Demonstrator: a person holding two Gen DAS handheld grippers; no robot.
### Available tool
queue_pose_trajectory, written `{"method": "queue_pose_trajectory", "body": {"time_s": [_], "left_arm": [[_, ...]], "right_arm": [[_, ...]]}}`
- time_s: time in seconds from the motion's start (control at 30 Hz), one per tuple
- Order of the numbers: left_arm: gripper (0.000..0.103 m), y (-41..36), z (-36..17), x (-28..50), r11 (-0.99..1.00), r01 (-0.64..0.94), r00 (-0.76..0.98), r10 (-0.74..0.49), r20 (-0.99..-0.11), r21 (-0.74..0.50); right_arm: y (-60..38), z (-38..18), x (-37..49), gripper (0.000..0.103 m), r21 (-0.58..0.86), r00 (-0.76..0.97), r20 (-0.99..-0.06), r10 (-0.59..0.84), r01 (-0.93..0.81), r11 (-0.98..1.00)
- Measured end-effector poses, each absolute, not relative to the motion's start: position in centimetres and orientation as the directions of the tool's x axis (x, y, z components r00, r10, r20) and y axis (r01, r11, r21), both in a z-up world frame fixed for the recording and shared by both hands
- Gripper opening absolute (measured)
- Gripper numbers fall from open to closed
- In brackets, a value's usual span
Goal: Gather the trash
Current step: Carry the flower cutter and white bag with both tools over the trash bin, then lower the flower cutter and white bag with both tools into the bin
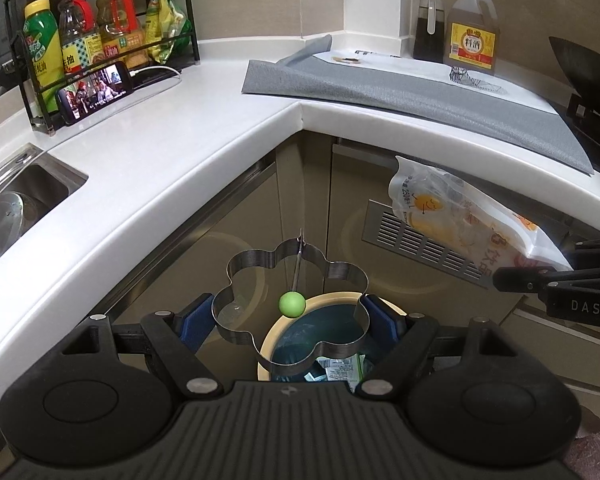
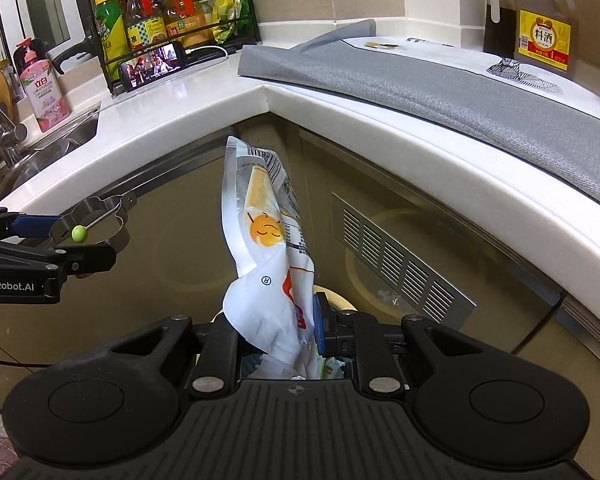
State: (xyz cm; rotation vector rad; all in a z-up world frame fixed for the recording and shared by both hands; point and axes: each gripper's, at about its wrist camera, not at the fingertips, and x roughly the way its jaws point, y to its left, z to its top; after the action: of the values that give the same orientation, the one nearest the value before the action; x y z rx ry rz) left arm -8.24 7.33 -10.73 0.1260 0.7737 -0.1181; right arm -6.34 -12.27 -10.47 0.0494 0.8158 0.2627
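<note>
step: both loads over bin (image 1: 380,300) | left gripper (image 1: 290,322) clamps egg mould (image 1: 236,272) | right gripper (image 2: 276,332) pinches plastic pouch (image 2: 260,220) — next: release pouch squarely above rim

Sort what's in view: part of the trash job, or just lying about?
In play:
- right tongs shut on plastic pouch
- left tongs shut on flower-shaped metal ring
- trash bin below

Lying about:
- phone
- bottle rack
- grey mat
- cooking wine jug

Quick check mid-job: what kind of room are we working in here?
Most likely a home kitchen: a white corner countertop with a steel sink, a rack of oil and sauce bottles, and a trash bin on the floor below.
</note>
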Motion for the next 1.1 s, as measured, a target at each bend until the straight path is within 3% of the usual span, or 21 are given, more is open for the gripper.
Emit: {"method": "queue_pose_trajectory", "body": {"time_s": [1.1], "left_arm": [[0.084,6.4,-16.4,-2.6,0.988,0.147,0.521,-0.041,-0.853,0.043]], "right_arm": [[-10.7,-14.6,-2.5,0.019,0.133,0.547,-0.798,0.252,-0.248,0.960]]}}
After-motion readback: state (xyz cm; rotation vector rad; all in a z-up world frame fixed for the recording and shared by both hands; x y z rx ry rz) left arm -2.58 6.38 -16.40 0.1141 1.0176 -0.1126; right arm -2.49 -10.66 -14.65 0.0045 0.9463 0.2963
